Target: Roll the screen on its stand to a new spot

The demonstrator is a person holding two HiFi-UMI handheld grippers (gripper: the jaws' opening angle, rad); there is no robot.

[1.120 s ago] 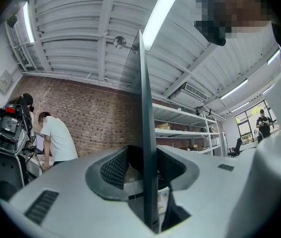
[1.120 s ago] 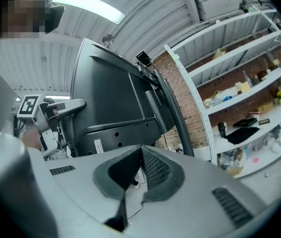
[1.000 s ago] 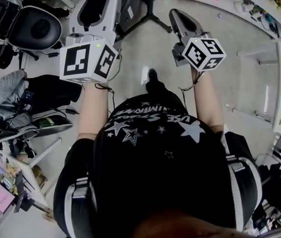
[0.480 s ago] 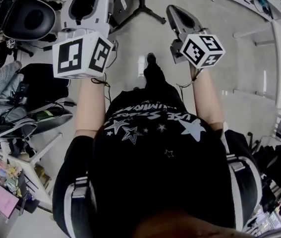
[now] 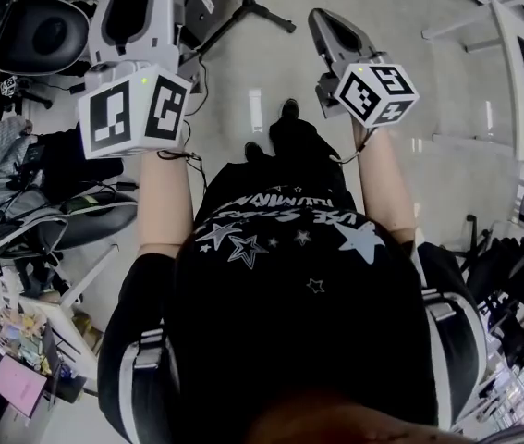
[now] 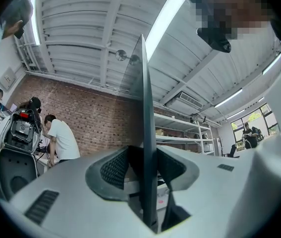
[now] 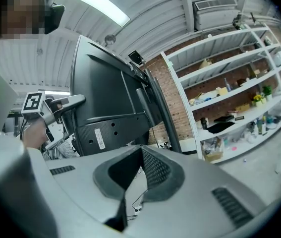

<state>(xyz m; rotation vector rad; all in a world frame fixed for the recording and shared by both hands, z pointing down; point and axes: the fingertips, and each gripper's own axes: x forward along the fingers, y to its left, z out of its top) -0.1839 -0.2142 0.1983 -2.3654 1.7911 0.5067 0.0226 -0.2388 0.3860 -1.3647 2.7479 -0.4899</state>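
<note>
- Two bare forearms reach forward from the person's black star-printed shirt [image 5: 289,248], the left forearm [image 5: 164,202] and the right forearm [image 5: 386,192] roughly side by side.
- Each forearm ends at a marker cube: the left cube [image 5: 132,109] is held out over the clutter at the floor's edge, and the right cube [image 5: 375,91] is over bare floor [image 5: 271,72].
- The left gripper [image 6: 144,155] tips a little upward toward the ceiling. Its jaws are clenched on the thin side edge of the screen [image 6: 147,123], which stands upright between the pads.
- The right gripper [image 7: 140,151] sits about level. Its jaws are closed together with nothing between them, and it is apart from the screen.
- From the right gripper view the screen's dark back [image 7: 105,93] stands to the left on the stand [image 7: 152,108]. Its legs [image 5: 252,9] splay on the floor ahead of the person's feet.
- Farther off, shelves [image 7: 229,98] line a brick wall [image 6: 90,118]. A person in a white shirt [image 6: 63,138] bends beside it.
</note>
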